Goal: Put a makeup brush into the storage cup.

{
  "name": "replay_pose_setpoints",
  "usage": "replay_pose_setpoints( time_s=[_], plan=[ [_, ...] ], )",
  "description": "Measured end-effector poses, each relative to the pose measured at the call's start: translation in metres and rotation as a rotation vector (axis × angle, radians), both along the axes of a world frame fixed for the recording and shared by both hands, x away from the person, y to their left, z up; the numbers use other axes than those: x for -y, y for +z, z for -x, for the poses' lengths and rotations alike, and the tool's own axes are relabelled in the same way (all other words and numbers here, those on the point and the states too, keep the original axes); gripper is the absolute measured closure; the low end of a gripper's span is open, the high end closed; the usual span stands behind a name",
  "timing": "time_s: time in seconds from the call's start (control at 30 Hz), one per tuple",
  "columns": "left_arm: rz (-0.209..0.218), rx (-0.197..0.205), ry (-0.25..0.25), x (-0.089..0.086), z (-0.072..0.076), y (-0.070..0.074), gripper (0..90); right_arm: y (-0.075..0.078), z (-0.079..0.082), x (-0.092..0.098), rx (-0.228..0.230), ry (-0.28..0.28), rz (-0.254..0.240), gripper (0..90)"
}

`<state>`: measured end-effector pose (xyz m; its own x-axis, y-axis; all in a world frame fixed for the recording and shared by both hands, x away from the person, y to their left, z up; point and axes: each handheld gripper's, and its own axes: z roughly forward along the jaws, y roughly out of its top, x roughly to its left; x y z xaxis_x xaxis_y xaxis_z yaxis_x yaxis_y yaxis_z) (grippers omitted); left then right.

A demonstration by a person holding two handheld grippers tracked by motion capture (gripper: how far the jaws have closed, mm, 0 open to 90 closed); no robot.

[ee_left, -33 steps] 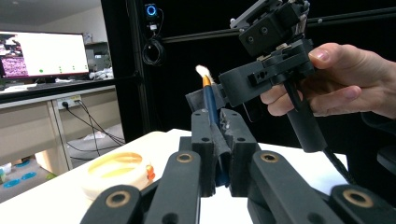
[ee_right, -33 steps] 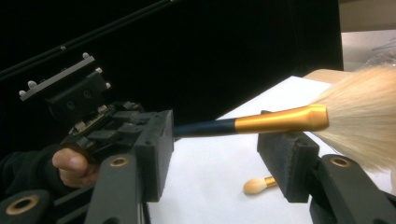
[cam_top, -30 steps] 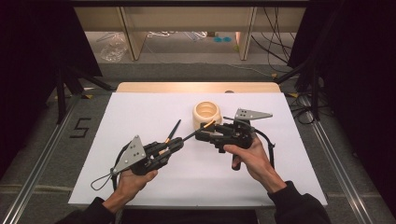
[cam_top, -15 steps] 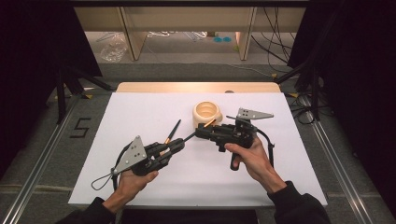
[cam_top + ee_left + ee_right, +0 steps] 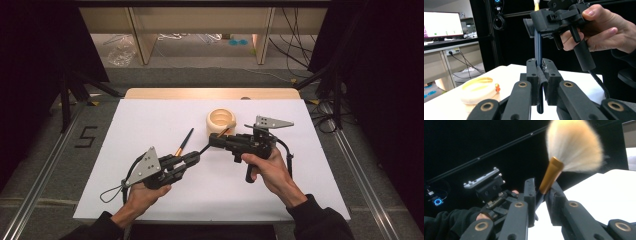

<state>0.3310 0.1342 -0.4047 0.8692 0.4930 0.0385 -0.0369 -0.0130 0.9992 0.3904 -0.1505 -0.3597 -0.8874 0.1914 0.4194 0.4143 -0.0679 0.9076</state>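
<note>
A brush with a dark handle [image 5: 538, 47], gold ferrule [image 5: 550, 175] and fluffy white bristles [image 5: 574, 147] spans the two grippers above the white table. My left gripper [image 5: 196, 157] [image 5: 539, 65] is shut on the handle's lower end. My right gripper [image 5: 212, 142] [image 5: 541, 188] has just been closing with the brush between its jaws, and the pads now press on the handle just below the ferrule. The ferrule [image 5: 226, 131] pokes out over a cream round holder [image 5: 220, 120].
A second brush [image 5: 184, 142] lies on the white table [image 5: 150, 120] just beyond the left gripper, its near end hidden by it. In the left gripper view the cream holder [image 5: 477, 90] stands at the left. A wooden strip [image 5: 210, 93] borders the table's far edge.
The right gripper's jaws have drawn together onto the brush. Neither hand has moved, and the left gripper's hold on the handle is the same.
</note>
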Motion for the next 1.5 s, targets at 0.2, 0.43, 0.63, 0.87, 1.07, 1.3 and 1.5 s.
replay_pose_setpoints(
  time_s=[0.2,0.43,0.63,0.87,1.07,1.3,1.5],
  plan=[
    [-0.016,-0.023,-0.008,0.001,-0.002,-0.001,84.3,0.002,0.003,-0.003,0.030,0.012,0.017,84.6],
    [-0.024,-0.055,-0.004,0.000,-0.004,-0.001,71.4,0.010,0.005,0.000,0.086,-0.004,0.063,84.6],
    [-0.026,-0.056,-0.003,-0.001,-0.004,0.000,64.3,0.017,0.007,0.003,0.143,-0.023,0.140,84.6],
    [-0.063,-0.067,0.002,-0.002,-0.004,0.000,54.3,0.021,0.006,0.007,0.188,-0.065,0.232,84.6],
    [-0.089,-0.096,0.017,-0.003,-0.005,0.000,47.9,0.021,0.000,0.011,0.229,-0.104,0.307,84.6],
    [-0.135,-0.146,0.039,-0.007,-0.003,-0.001,39.8,0.022,-0.009,0.015,0.220,-0.128,0.347,84.6],
    [-0.149,-0.178,0.045,-0.009,-0.002,-0.002,36.2,0.024,-0.014,0.016,0.209,-0.141,0.379,84.6]
  ],
)
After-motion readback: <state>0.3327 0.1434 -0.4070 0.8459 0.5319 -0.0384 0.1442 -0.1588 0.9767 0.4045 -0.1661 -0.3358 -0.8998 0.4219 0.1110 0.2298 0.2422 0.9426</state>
